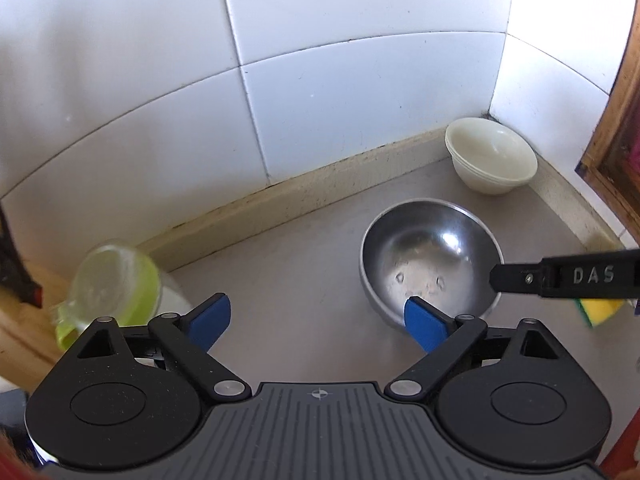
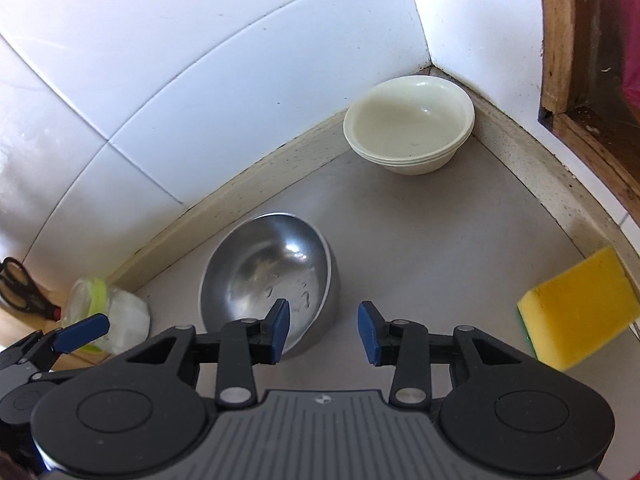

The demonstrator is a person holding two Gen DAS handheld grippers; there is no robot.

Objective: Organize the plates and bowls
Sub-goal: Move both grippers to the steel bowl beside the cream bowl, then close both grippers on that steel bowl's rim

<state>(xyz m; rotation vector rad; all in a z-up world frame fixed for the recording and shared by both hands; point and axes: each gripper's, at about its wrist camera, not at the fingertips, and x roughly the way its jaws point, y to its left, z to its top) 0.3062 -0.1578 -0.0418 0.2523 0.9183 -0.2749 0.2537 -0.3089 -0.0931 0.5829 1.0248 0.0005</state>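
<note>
A steel bowl (image 1: 430, 258) (image 2: 268, 276) sits on the grey counter. A stack of cream bowls (image 1: 490, 156) (image 2: 410, 128) stands in the tiled corner behind it. My left gripper (image 1: 318, 322) is open and empty, its right fingertip at the steel bowl's near rim. My right gripper (image 2: 324, 332) is open and empty, its left finger over the steel bowl's near right rim. The right gripper's finger (image 1: 560, 276) shows from the right in the left wrist view. The left gripper's blue finger (image 2: 82, 332) shows at lower left in the right wrist view.
A clear jar with a green lid (image 1: 114, 284) (image 2: 106, 314) lies at the left by the wall. A yellow sponge (image 2: 578, 312) (image 1: 600, 308) is at the right. Scissors (image 2: 18, 284) are at far left. A wooden frame (image 2: 580, 60) borders the right side.
</note>
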